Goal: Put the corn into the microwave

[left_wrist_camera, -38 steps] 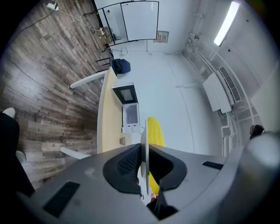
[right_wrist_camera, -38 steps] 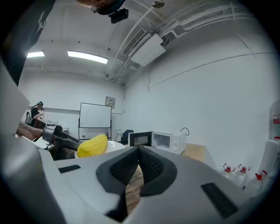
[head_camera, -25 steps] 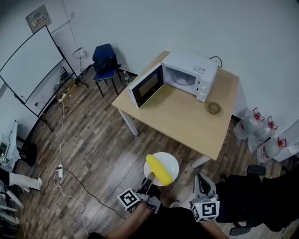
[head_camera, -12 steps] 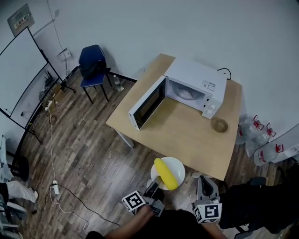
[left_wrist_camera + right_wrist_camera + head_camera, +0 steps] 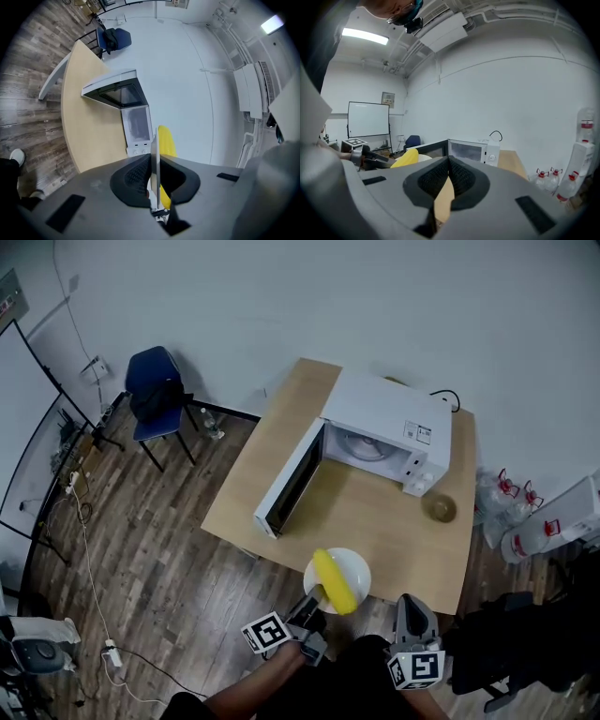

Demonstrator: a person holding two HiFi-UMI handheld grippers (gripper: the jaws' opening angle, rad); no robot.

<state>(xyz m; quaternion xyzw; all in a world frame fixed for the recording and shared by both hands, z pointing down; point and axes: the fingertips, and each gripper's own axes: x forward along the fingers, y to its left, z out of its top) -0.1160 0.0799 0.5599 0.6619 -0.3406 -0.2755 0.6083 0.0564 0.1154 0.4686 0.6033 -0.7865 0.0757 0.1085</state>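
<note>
– Over the near edge of the table [image 5: 375,521], the plate [image 5: 358,566] is now hanging with the corn [image 5: 334,581] lying across it. A second ago it was hanging over bare floor, well short of the table.
– So the person is closing in. What is carrying it?
– The left gripper [image 5: 316,596] is pinching the plate's rim, with its jaws nearly together and only the thin edge between them. The corn is riding on the plate, and the pads are not touching it.
– And the other one?
– The right gripper [image 5: 410,604] is hanging beside it, jaws pressing together on nothing.
– Is the microwave [image 5: 389,432] coming within reach?
– It is sitting at the far side of the table, its door [image 5: 291,482] standing wide open and the cavity facing the person. It is showing nearer than before, but the plate is still well apart from the opening.
– Meaning?
– I am judging the carry as roughly midway. The approach is working, but the loading is not yet beginning. The plate is needing to stay level, or the corn could be rolling off.
</note>
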